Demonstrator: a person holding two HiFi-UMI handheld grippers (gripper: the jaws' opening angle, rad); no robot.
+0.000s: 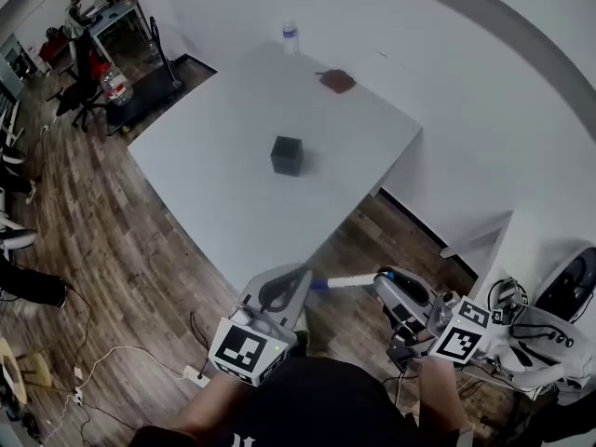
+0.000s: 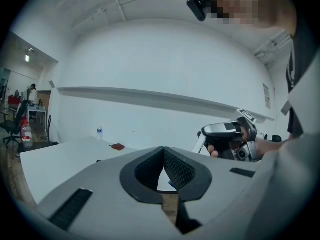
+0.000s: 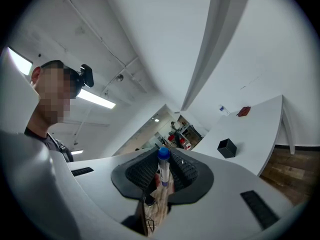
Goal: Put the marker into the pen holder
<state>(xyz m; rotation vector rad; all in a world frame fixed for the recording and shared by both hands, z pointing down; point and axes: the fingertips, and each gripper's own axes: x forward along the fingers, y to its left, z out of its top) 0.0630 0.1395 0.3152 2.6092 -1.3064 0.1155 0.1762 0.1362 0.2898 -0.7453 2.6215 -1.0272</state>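
No word, number or brand can be read anywhere. The left-hand cube (image 1: 244,350) and the right-hand cube (image 1: 460,341) bear only black-and-white square patterns. The label on the water bottle (image 1: 291,35) at the far edge of the counter (image 1: 214,180) and a small wall notice (image 2: 265,95) are too small to read

The left gripper (image 1: 296,275) is held low before the person, jaws together with nothing between them. Beside it, the right gripper (image 1: 382,282) points leftward, pads clamping the marker (image 3: 163,165).
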